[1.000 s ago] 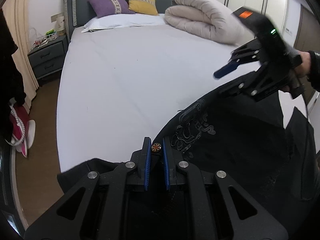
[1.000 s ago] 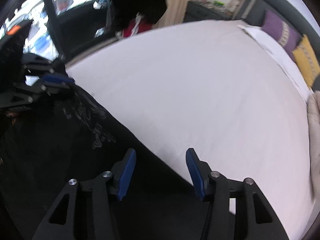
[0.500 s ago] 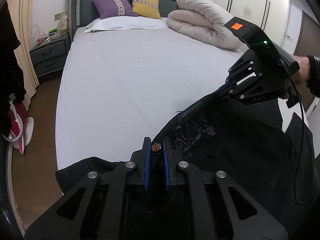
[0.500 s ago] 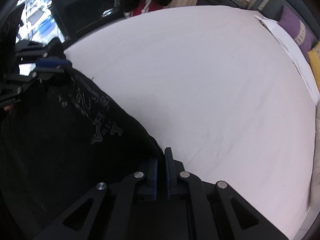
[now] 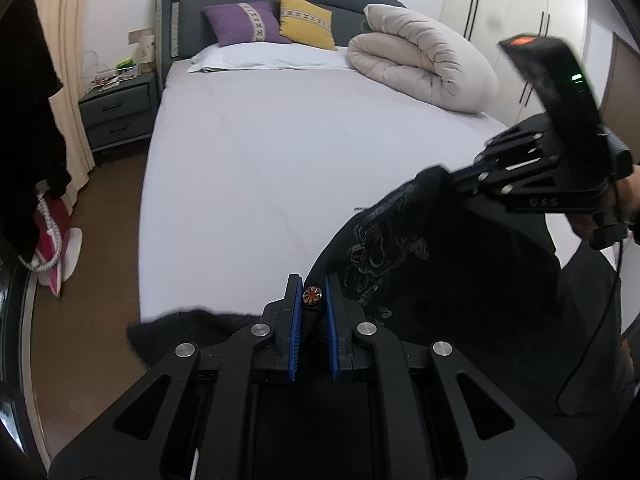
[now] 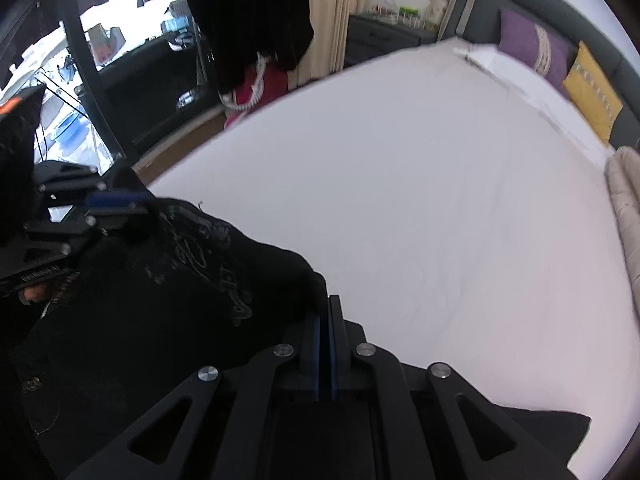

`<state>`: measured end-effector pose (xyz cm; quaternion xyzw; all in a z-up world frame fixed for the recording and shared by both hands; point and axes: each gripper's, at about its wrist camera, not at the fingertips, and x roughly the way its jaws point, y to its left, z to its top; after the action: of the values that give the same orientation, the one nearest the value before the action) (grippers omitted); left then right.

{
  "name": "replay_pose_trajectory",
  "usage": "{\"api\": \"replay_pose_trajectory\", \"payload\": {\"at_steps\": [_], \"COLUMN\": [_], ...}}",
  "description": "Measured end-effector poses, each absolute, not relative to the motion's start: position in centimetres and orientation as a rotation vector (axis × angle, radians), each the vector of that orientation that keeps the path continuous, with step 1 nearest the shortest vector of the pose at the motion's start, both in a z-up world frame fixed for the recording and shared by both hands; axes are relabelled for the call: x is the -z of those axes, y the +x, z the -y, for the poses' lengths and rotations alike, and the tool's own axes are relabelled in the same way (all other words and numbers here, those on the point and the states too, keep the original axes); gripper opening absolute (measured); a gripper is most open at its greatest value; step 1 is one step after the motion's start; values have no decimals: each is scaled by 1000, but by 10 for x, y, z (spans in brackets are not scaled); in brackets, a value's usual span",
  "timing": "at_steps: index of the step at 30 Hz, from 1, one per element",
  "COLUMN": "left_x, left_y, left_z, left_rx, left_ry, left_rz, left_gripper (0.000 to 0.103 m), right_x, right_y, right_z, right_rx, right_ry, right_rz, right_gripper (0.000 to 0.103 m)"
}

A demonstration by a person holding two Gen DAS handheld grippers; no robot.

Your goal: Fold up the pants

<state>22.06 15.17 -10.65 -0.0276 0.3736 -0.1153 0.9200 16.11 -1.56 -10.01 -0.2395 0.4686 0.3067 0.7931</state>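
Note:
The black pants (image 5: 460,280) with pale embroidered lettering hang over the near edge of the bed. My left gripper (image 5: 312,304) is shut on the waistband, with the metal button (image 5: 312,294) showing between its blue pads. To the right, my right gripper (image 5: 444,174), held by a hand, is shut on the other end of the waistband and holds it above the sheet. In the right wrist view the right gripper (image 6: 326,320) pinches the black pants (image 6: 160,300), its pads nearly touching. The left gripper (image 6: 120,202) grips the cloth at far left.
The white bed sheet (image 5: 260,160) stretches ahead. A rolled beige duvet (image 5: 420,64) and purple and yellow pillows (image 5: 280,24) lie by the headboard. A grey nightstand (image 5: 116,116) and a pink bag (image 5: 52,248) stand left of the bed. Dark clothes (image 6: 256,20) hang by the curtain.
The right gripper went from open to shut on the waistband edge, then lifted it off the sheet. The waistband now hangs raised between both grippers. The left gripper kept its grip.

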Motion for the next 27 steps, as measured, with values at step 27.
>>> {"api": "replay_pose_trajectory", "payload": {"at_steps": [27], "left_x": [120], "left_y": [-14], "left_z": [-15], "left_rx": [439], "left_ry": [352], "left_rz": [-899], "left_gripper": [10], "right_x": [141], "right_y": [-106], "right_z": [73], "right_rx": [-722], "right_ry": [-1329], "right_rz": [-764], "right_gripper": [4]}}
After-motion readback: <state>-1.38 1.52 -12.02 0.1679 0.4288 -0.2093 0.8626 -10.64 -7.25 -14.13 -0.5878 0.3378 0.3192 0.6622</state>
